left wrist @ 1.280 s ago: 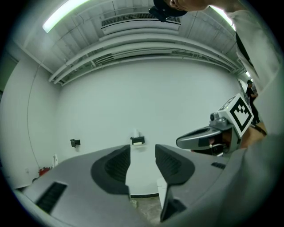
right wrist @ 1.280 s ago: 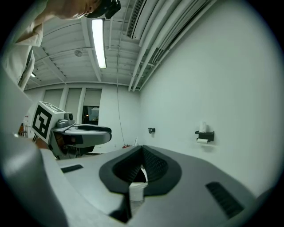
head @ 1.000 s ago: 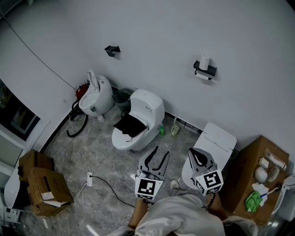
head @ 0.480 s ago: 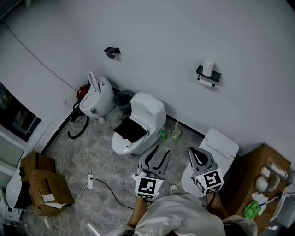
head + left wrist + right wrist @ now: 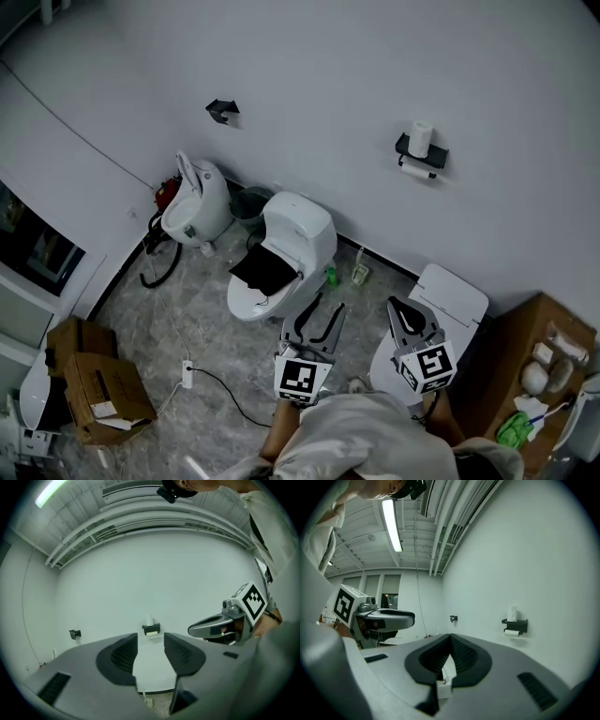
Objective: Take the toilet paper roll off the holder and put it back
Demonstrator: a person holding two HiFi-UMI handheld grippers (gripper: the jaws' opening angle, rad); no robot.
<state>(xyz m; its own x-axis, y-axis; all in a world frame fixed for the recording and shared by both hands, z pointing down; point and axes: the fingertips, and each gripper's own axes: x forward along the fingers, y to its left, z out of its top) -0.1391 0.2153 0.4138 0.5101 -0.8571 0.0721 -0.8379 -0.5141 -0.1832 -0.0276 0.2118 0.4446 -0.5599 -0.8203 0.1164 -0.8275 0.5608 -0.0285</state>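
Observation:
A black wall holder [image 5: 420, 155] carries one toilet paper roll [image 5: 421, 135] standing upright on top and another roll [image 5: 412, 170] hung beneath it. It is far off on the white wall in both gripper views, as the holder [image 5: 151, 630] and the holder [image 5: 515, 623]. My left gripper [image 5: 328, 306] is held low near my body, open, with nothing between its pads [image 5: 125, 654]. My right gripper [image 5: 393, 306] is beside it, shut and empty, its tips meeting [image 5: 450, 637]. Both are well short of the wall.
A white toilet [image 5: 286, 248] with a black cloth on its seat stands below the wall, another toilet [image 5: 445, 295] sits under my right gripper, and a third fixture [image 5: 199, 199] at the left. Cardboard boxes [image 5: 94, 386], a wooden cabinet [image 5: 525, 342], a floor power strip [image 5: 187, 372].
The head view has drifted a little, so the holder sits slightly further right and the floor items shift. Both grippers keep the same pose and jaw stance.

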